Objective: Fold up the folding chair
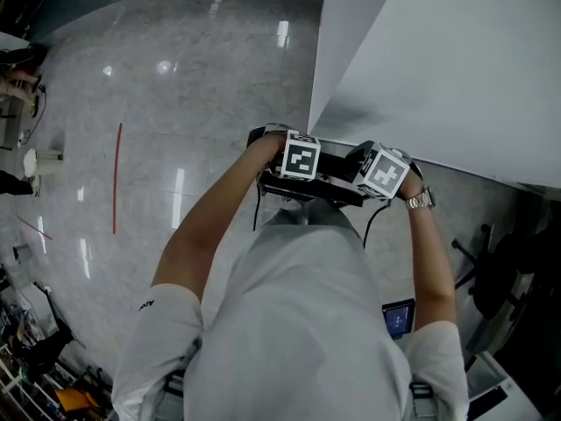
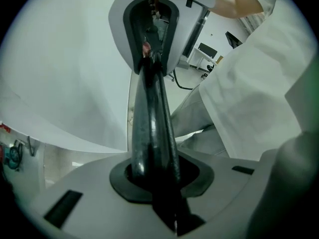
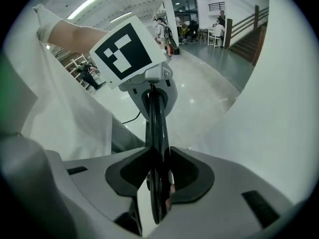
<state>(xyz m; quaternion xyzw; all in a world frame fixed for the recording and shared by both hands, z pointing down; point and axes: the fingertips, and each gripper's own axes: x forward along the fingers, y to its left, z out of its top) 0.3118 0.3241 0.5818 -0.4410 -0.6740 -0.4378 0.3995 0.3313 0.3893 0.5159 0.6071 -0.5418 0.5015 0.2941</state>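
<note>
Polished, speckled stone floor below. One folding chair's glossy black rail runs between both sets of fingers: left gripper clamps it narrowly, right gripper pinches it, slightly wider.

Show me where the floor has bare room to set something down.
The grey floor is bare between the red line and the white panel. It is crowded with clutter at the left edge and, on the right, by the blue screen and black equipment.
</note>
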